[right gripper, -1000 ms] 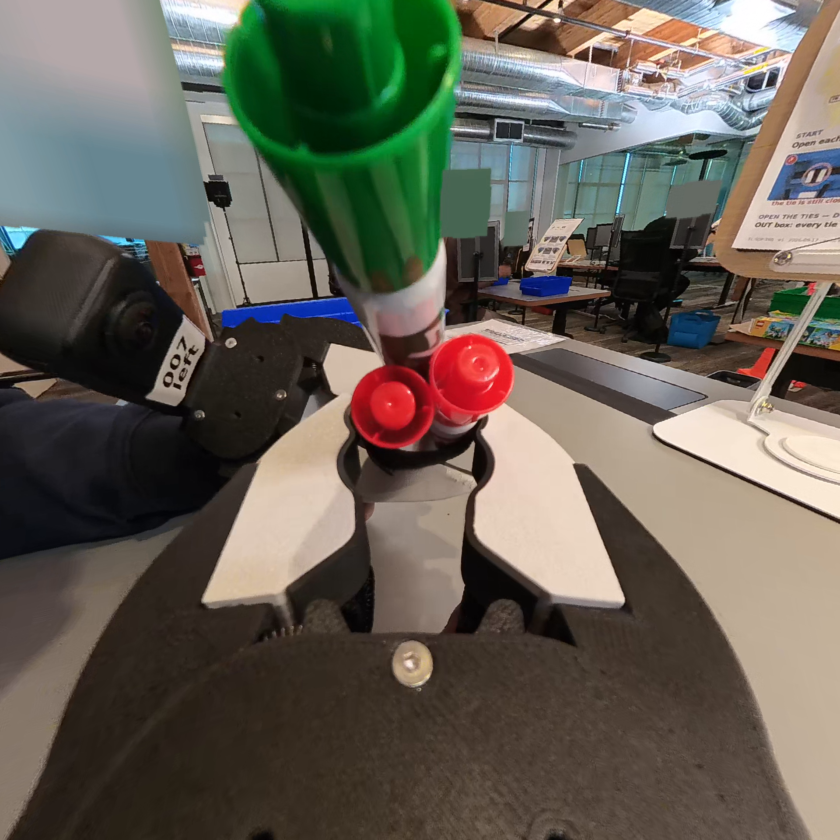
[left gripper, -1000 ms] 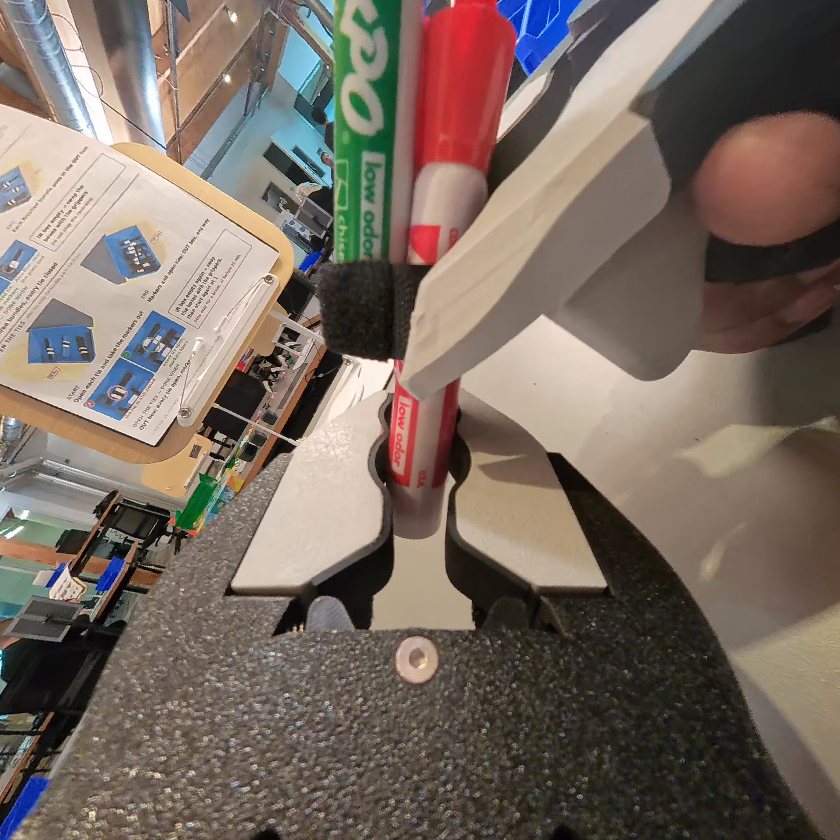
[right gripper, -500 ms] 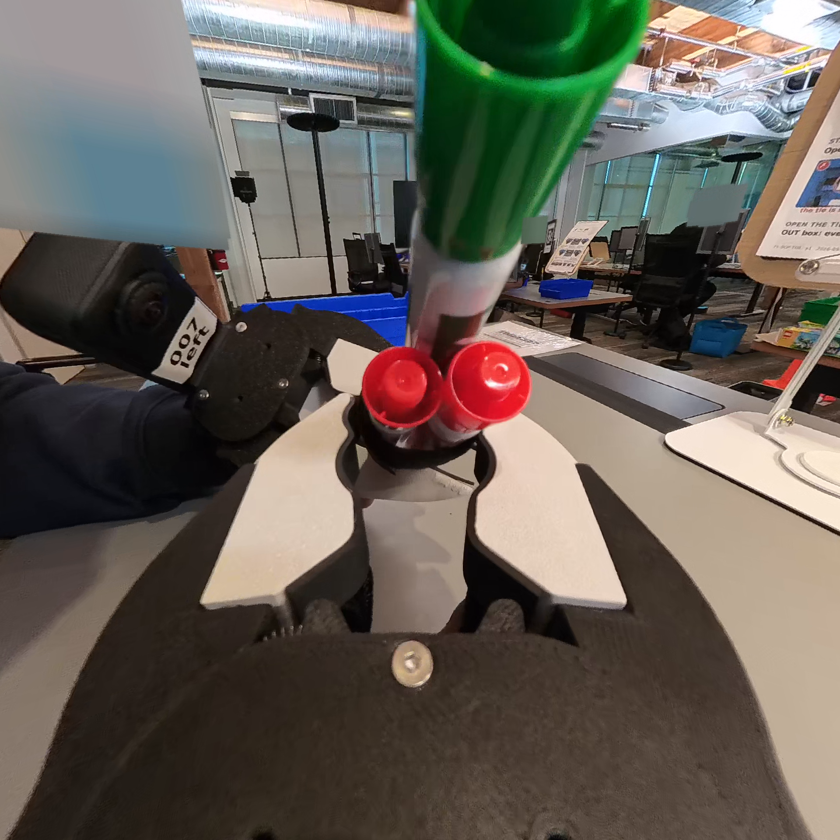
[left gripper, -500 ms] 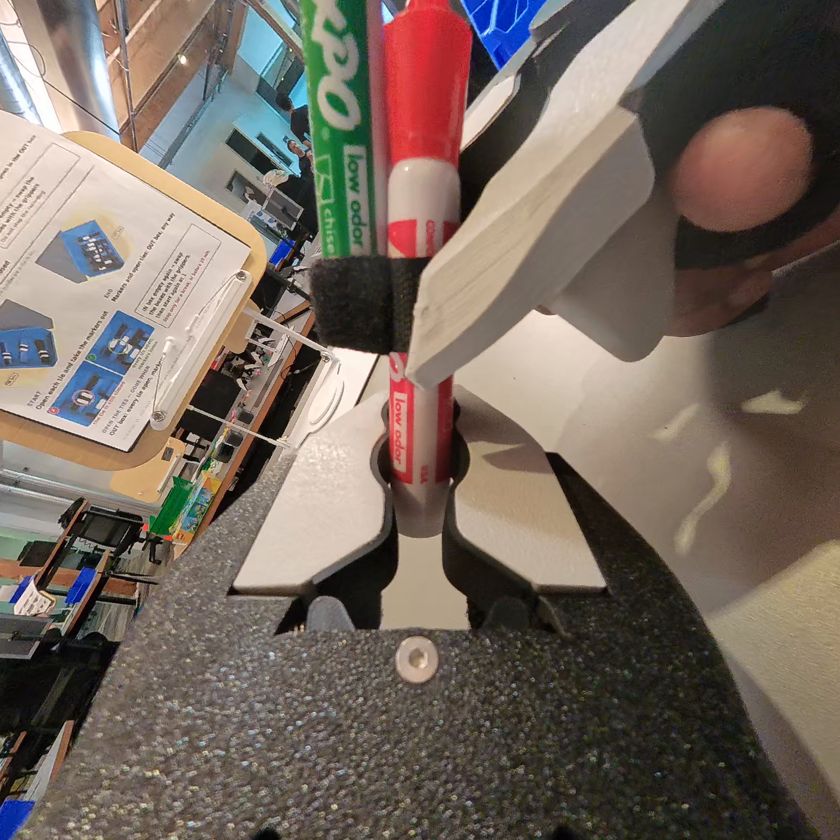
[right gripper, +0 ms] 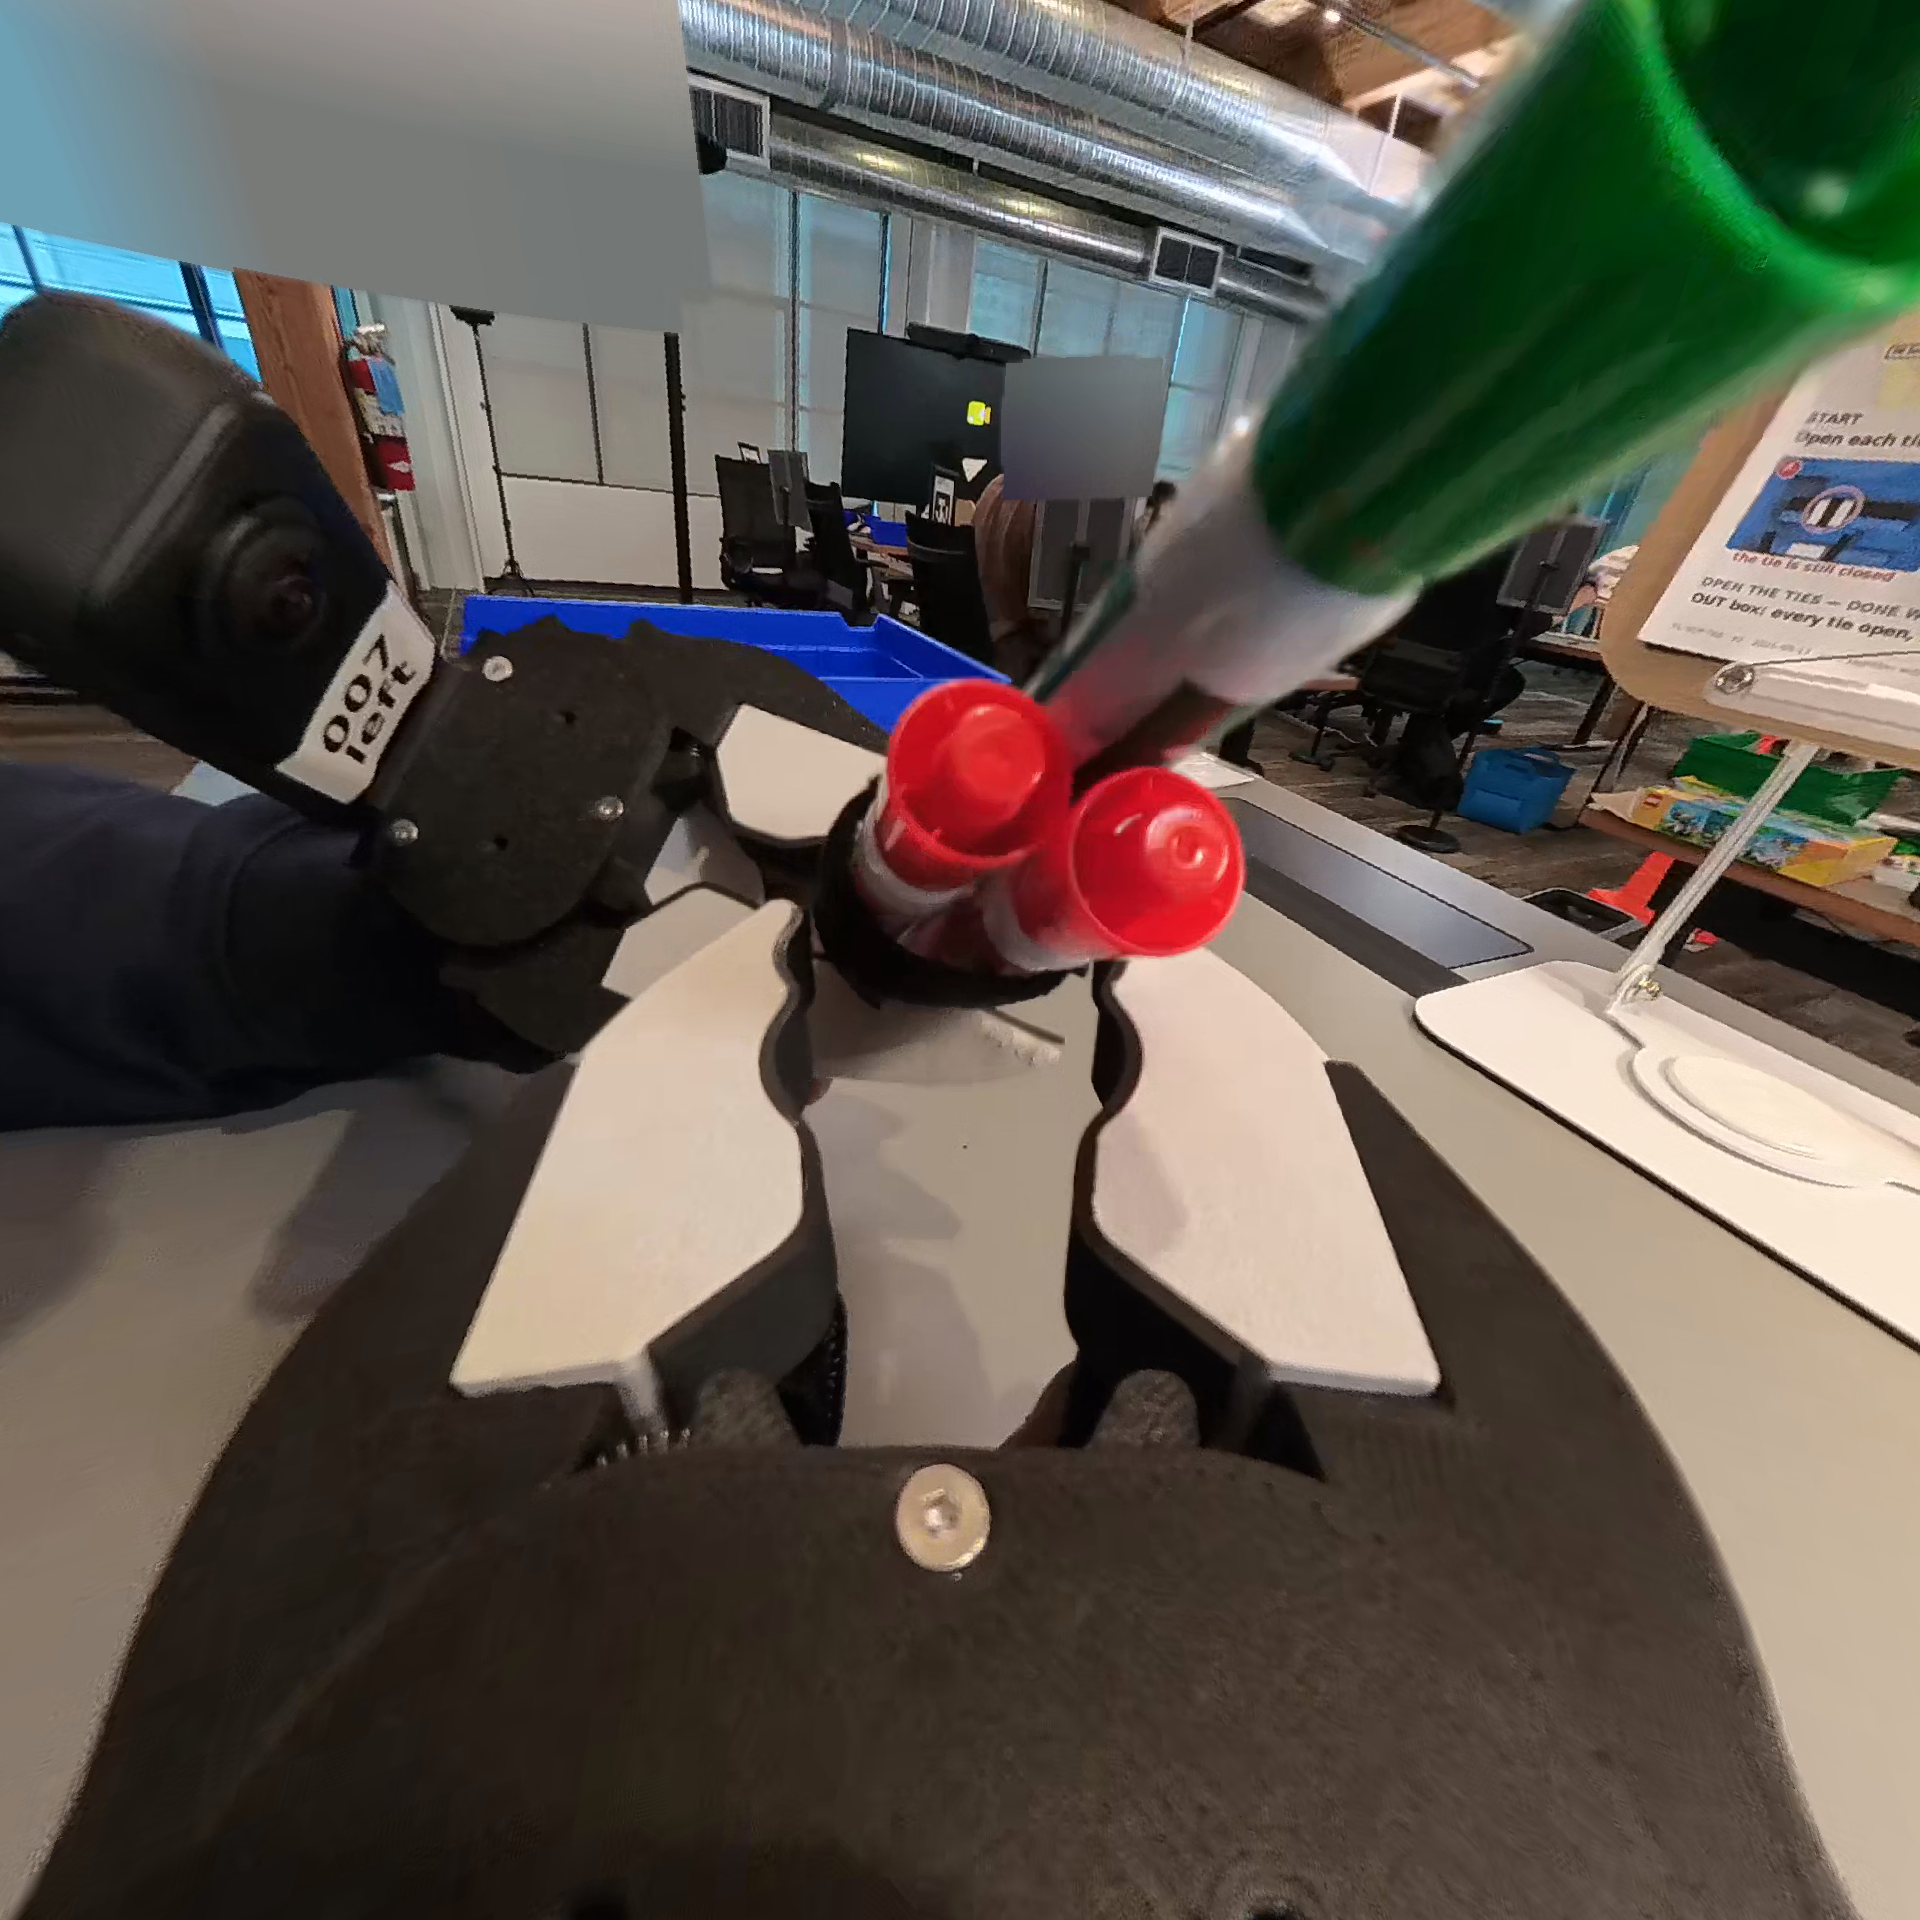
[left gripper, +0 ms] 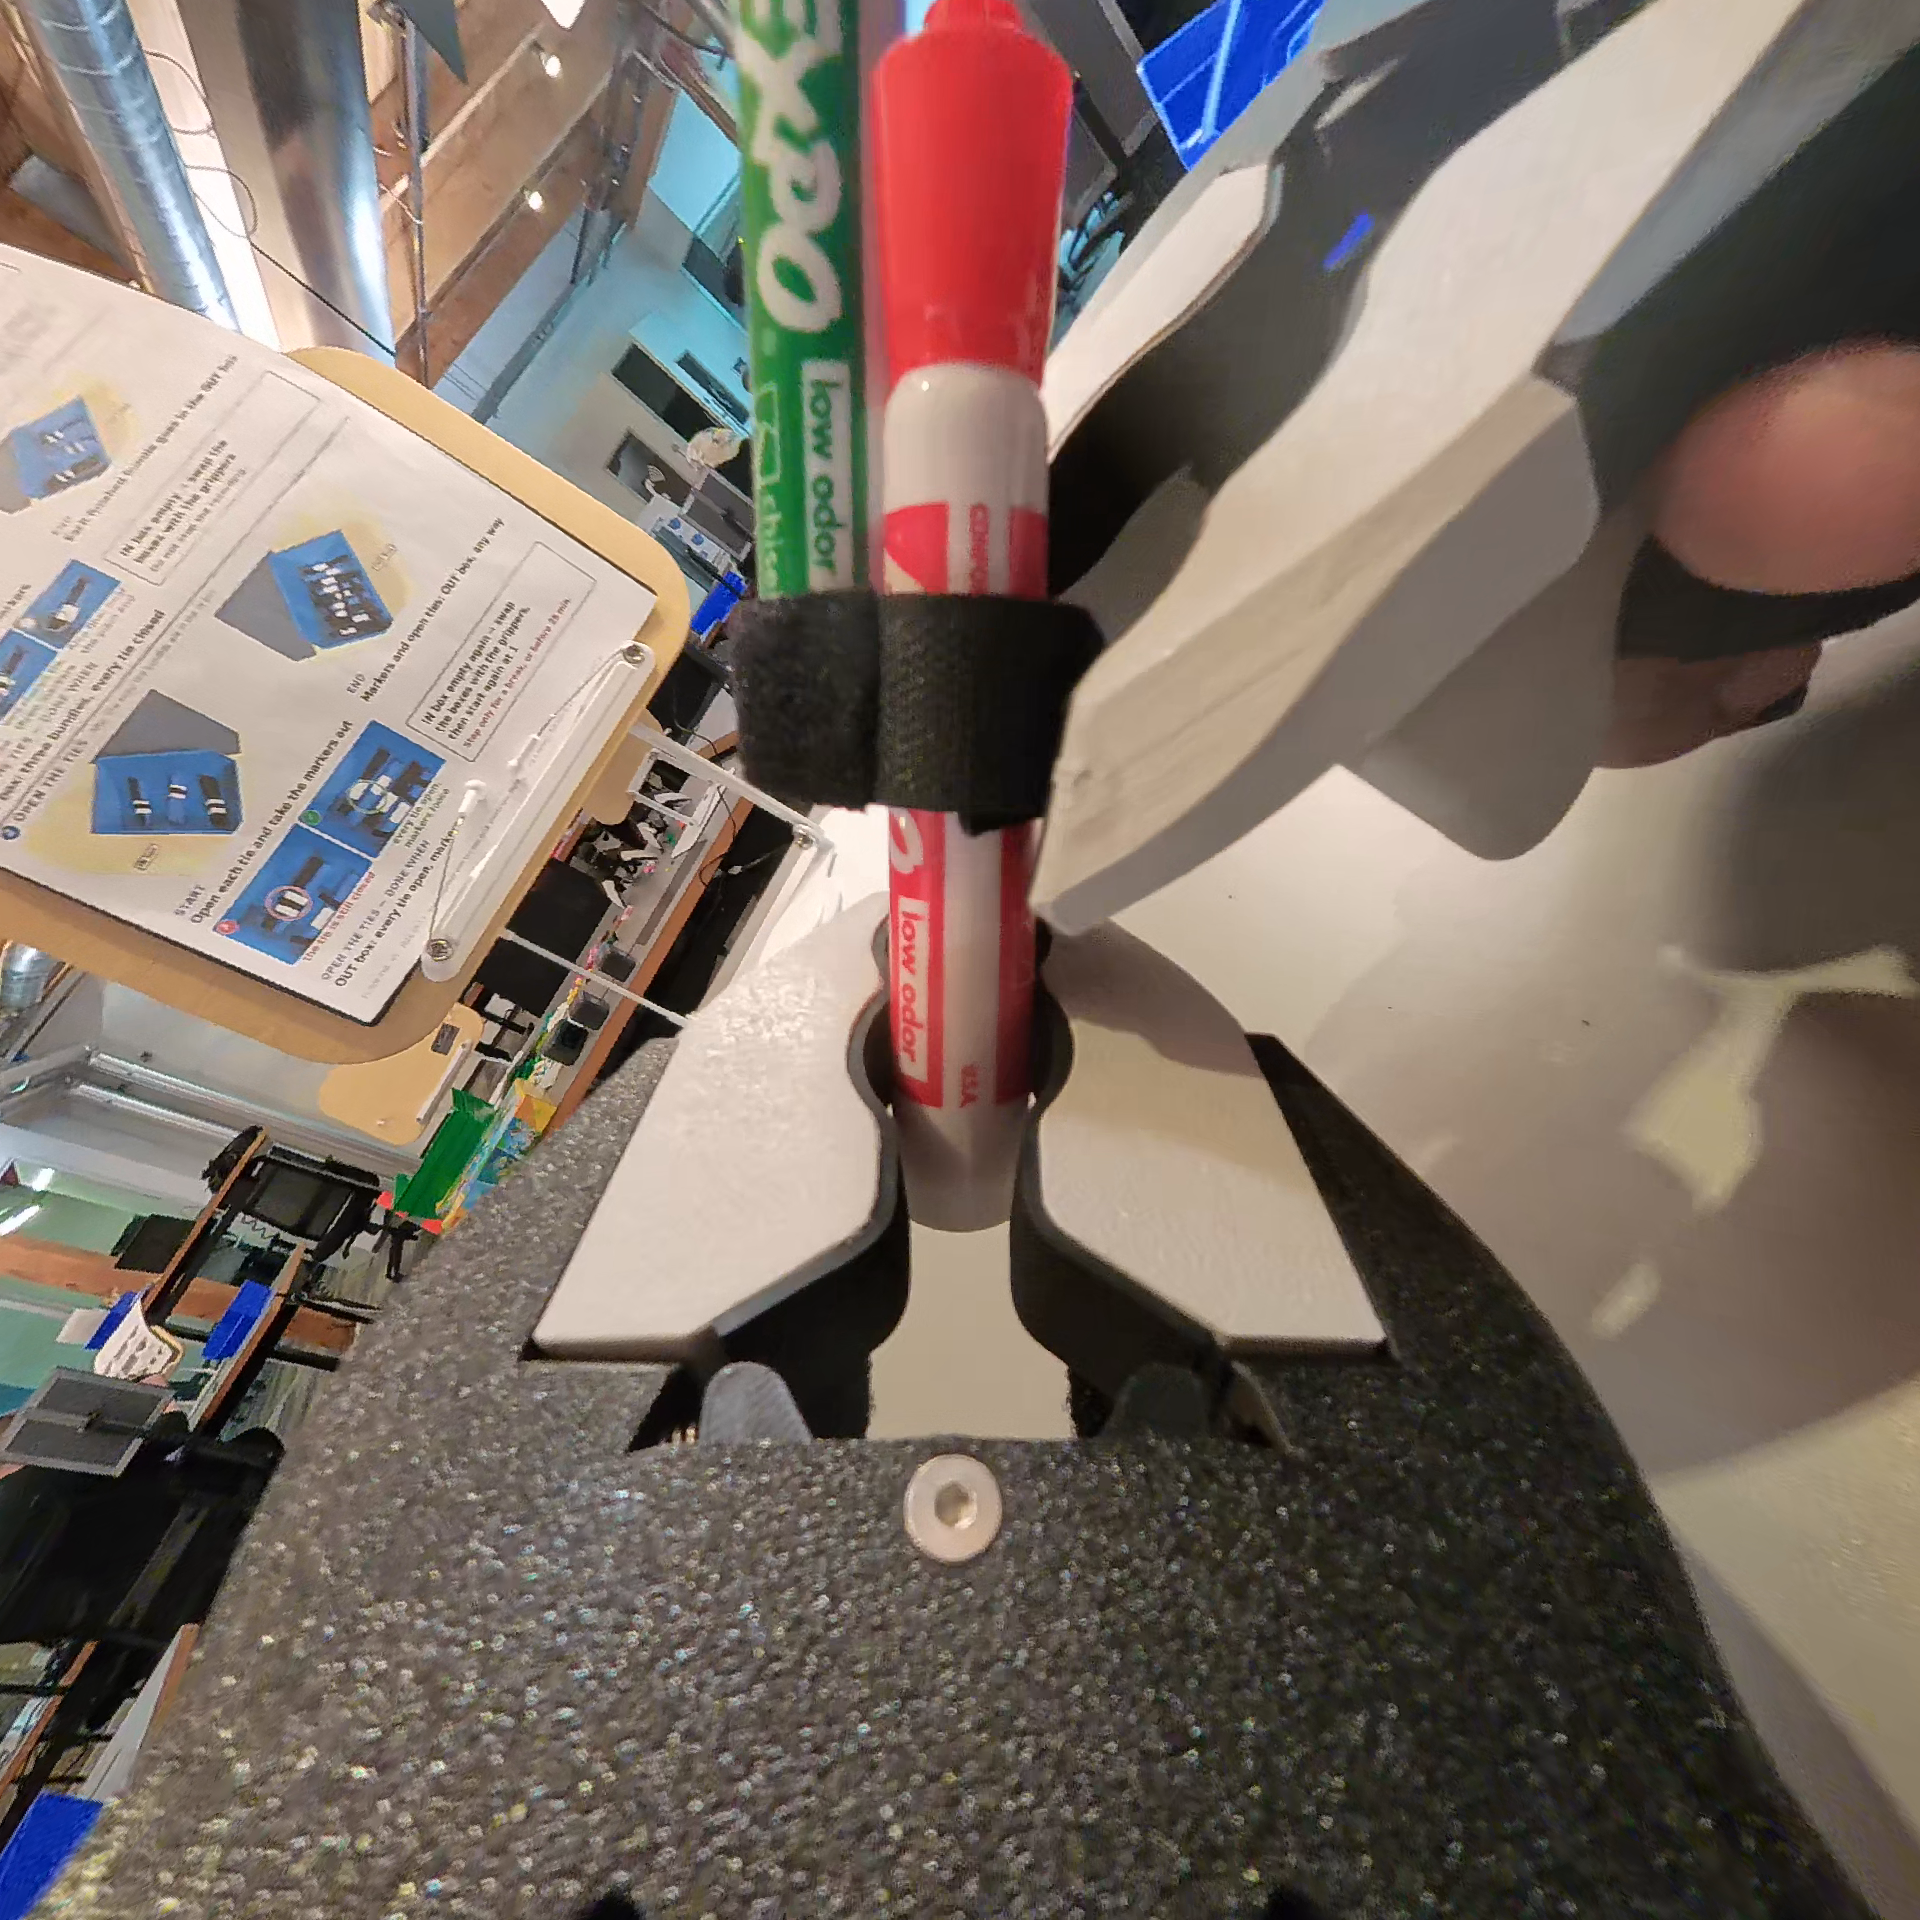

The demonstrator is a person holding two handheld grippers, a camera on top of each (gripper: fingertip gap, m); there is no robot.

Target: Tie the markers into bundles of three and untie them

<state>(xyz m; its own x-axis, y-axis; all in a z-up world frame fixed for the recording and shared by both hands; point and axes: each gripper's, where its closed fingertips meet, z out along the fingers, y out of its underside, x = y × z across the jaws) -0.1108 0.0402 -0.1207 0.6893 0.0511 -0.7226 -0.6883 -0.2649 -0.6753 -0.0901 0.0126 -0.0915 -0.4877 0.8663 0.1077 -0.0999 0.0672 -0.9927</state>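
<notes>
1. Left gripper (left gripper: 961,1081): its pale fingers pinch the tail of a red marker (left gripper: 961,665), holding the bundle raised over the grey worktop (left gripper: 1558,1091).
2. The bundle: a green marker (left gripper: 800,312) and two red ones, bound at mid-length by a black strap (left gripper: 894,712).
3. Right gripper (right gripper: 951,997): its fingers stand spread, one either side of the strap; whether they touch it cannot be told.
4. An instruction sheet on a stand (right gripper: 1787,582) rises at the worktop's right edge.

The red marker (left gripper: 966,312) is showing glossy smooth plastic; the black strap (left gripper: 904,707) is looking fuzzy cloth; the left tool (left gripper: 961,1039) is showing matt grainy plastic.
</notes>
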